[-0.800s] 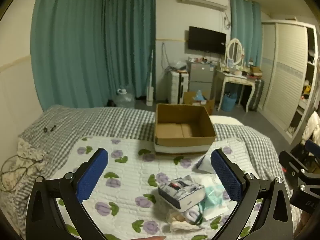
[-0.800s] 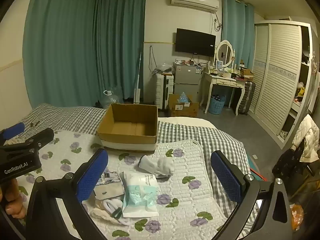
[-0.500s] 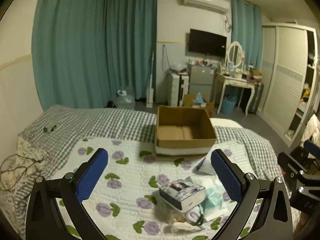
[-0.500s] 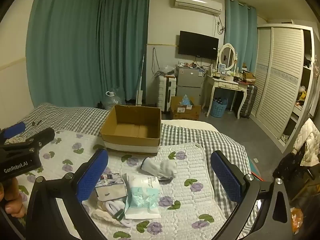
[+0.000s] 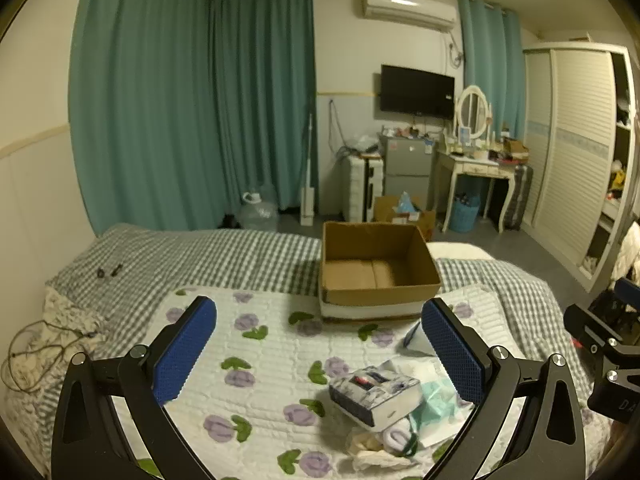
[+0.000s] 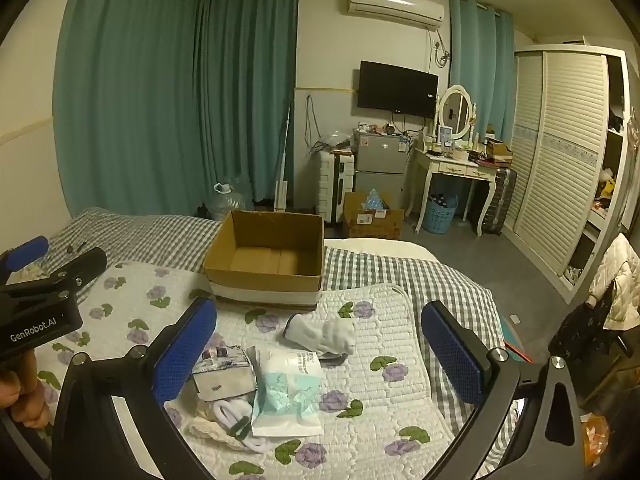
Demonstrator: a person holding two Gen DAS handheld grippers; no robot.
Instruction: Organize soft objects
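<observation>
Both views shifted slightly; cardboard box (image 5: 376, 268) empty (jaws wide, nothing held).

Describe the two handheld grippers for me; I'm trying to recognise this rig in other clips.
Both match: the left gripper and right gripper each have a curved black frame with silver screw heads and two flat fingers faced in textured blue pads. Seen from the right wrist view, the left gripper's black body carries white "GenRobot.AI" lettering and a blue-tipped finger. A bare hand grips it; no sleeve or cable shows.
</observation>
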